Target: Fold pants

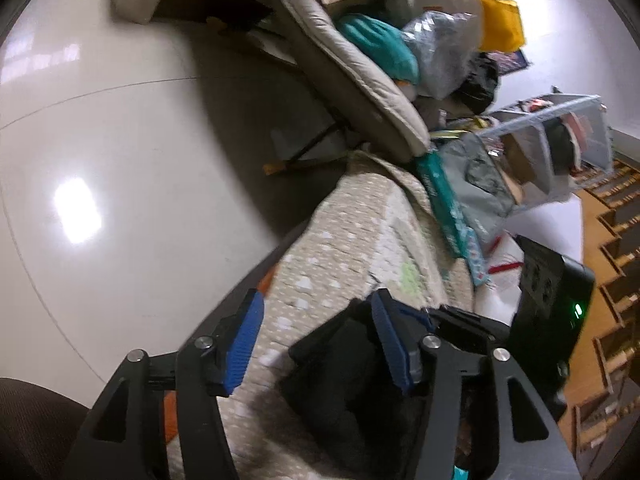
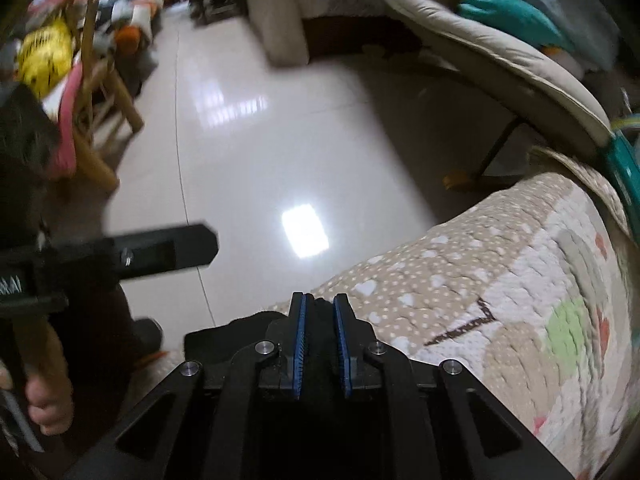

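Observation:
The black pants [image 1: 340, 364] lie bunched on a beige dotted quilt [image 1: 332, 248] at the bed's edge. My left gripper [image 1: 316, 308] is open, its blue pads [image 1: 244, 344] spread wide above the quilt, the right pad next to the black cloth. In the right wrist view my right gripper [image 2: 320, 304] is shut on a fold of the black pants [image 2: 320, 336], held between its blue pads [image 2: 301, 340] over the quilt's edge [image 2: 460, 288]. The left gripper's handle [image 2: 152, 254] and the hand holding it show at the left.
Glossy white tile floor [image 1: 120, 160] lies beyond the bed. A padded lounge chair [image 1: 352, 72] piled with bags stands behind. A black box with a green light [image 1: 556, 304] sits right. A wooden chair [image 2: 100, 104] stands at the far left.

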The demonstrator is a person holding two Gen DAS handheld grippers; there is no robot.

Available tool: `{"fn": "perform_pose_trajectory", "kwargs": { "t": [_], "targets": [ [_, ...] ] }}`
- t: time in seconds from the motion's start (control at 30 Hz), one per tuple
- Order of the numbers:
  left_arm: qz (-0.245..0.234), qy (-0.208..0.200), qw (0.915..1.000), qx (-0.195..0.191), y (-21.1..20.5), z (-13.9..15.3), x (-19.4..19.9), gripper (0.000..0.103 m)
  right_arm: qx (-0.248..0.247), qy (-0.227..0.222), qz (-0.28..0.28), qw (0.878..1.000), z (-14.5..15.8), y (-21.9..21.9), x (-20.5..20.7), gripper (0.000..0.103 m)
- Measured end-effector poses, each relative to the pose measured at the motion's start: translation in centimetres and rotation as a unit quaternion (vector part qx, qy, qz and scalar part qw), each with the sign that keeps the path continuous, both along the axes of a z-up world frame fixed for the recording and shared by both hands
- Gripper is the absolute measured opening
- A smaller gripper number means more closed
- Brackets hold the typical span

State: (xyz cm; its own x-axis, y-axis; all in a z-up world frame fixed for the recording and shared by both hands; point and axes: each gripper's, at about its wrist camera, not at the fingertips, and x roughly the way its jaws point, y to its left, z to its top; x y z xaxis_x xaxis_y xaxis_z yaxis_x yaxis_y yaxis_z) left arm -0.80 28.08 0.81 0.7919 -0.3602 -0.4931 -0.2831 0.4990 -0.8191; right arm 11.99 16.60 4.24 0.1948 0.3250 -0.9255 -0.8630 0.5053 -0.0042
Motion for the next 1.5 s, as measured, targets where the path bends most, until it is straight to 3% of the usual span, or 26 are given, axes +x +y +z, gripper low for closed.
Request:
{"fn": "perform_pose_trajectory", "kwargs": {
  "t": [0.1, 0.2, 0.47, 0.53, 0.57, 0.6, 0.87, 1.0, 1.2, 1.33, 1.4, 1.43, 1.5],
  "targets": [
    [-0.032, -0.029, 0.9991, -0.002, -1.1, 0.8, 0.3, 0.067, 0.020, 0.004, -0.026, 0.999, 1.2, -1.1, 0.5, 0.015],
    [-0.079, -0.047, 0.9957, 0.011, -3.0, 1.5, 1.0, 0.068, 0.038, 0.007, -0.048, 0.998, 2.5, -1.8, 0.8, 0.015],
    [-0.178, -0.047, 0.9784, 0.094, -8.5, 2.6, 2.7, 0.068, 0.072, 0.010, -0.075, 0.995, 5.1, -3.9, 1.1, 0.015],
    [-0.212, -0.054, 0.9695, 0.111, -10.1, 2.9, 3.1, 0.050, 0.082, 0.011, -0.081, 0.993, 5.7, -4.5, 1.0, 0.015],
    [-0.229, -0.056, 0.9653, 0.113, -10.5, 3.1, 3.2, 0.033, 0.084, 0.009, -0.084, 0.993, 6.0, -4.8, 0.9, 0.015],
    [-0.247, -0.059, 0.9601, 0.117, -11.5, 3.4, 3.3, 0.025, 0.088, 0.008, -0.086, 0.992, 6.3, -5.1, 0.7, 0.015],
    [-0.295, -0.077, 0.9457, 0.112, -16.9, 6.1, 3.5, 0.024, 0.118, -0.009, -0.121, 0.986, 8.7, -11.1, -0.1, 0.015],
    [-0.342, -0.078, 0.9291, 0.117, -22.0, 7.3, 3.9, 0.024, 0.136, -0.016, -0.165, 0.977, 9.6, -17.3, -0.5, 0.015],
    [-0.419, -0.067, 0.8924, 0.152, -30.8, 7.1, 3.0, 0.026, 0.127, -0.012, -0.246, 0.961, 7.6, -27.0, -1.8, 0.016],
    [-0.480, -0.054, 0.8624, 0.152, -33.6, 6.6, 0.4, 0.031, 0.052, -0.045, -0.317, 0.946, 4.7, -32.9, -2.5, 0.023],
    [-0.489, -0.055, 0.8565, 0.156, -33.3, 6.9, -0.7, 0.033, 0.022, -0.061, -0.356, 0.932, 3.9, -35.8, -2.9, 0.034],
    [-0.489, -0.057, 0.8560, 0.157, -32.7, 7.1, -1.3, 0.034, 0.017, -0.071, -0.377, 0.923, 4.0, -36.9, -3.0, 0.034],
    [-0.469, -0.057, 0.8660, 0.164, -30.8, 7.4, -1.9, 0.037, 0.038, -0.087, -0.402, 0.911, 5.1, -38.3, -3.1, 0.034]
  ]
}}
